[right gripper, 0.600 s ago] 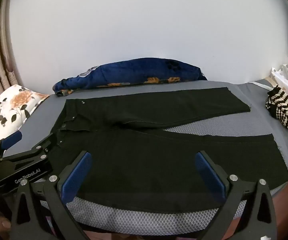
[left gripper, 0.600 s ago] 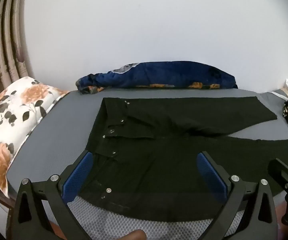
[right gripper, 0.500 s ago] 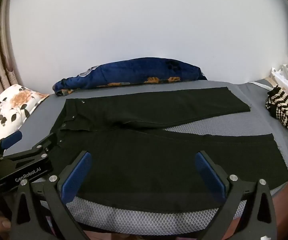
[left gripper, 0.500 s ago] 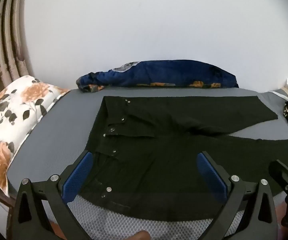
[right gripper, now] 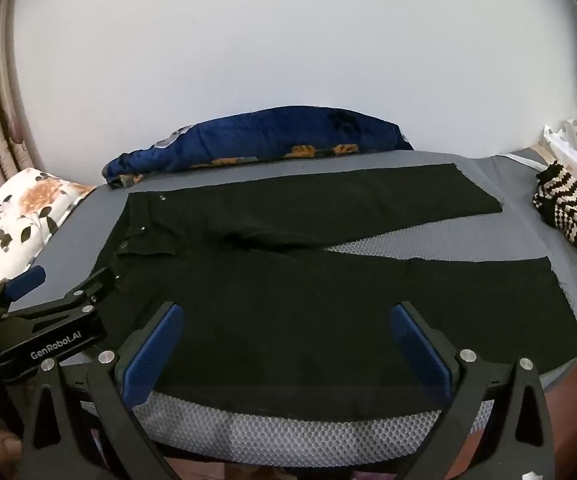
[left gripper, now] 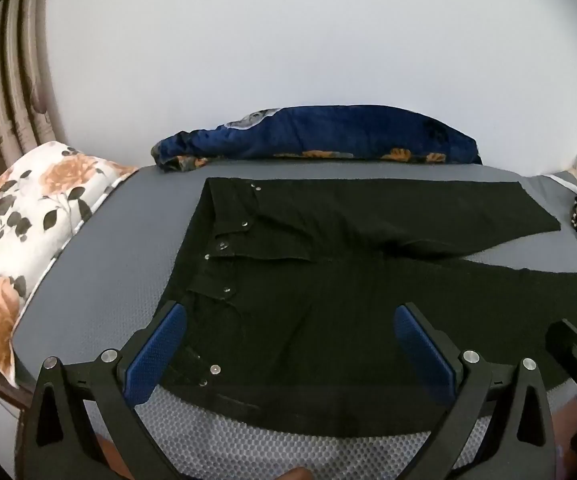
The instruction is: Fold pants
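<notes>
Black pants [left gripper: 328, 264] lie spread flat on the grey bed [left gripper: 120, 248], waistband with silver snaps at the left, both legs running right. They also show in the right wrist view [right gripper: 308, 288]. My left gripper [left gripper: 288, 320] is open and empty, held over the near waist and hip part. My right gripper [right gripper: 284, 320] is open and empty, held over the near leg. The left gripper's body [right gripper: 48, 328] shows at the left of the right wrist view. Neither gripper touches the cloth.
A blue floral blanket [left gripper: 320, 140] lies rolled along the far edge by the white wall. A floral pillow [left gripper: 20, 232] sits at the left. A black-and-cream striped knit item [right gripper: 568, 216] lies at the right. The bed's mesh front edge [right gripper: 288, 432] runs below the grippers.
</notes>
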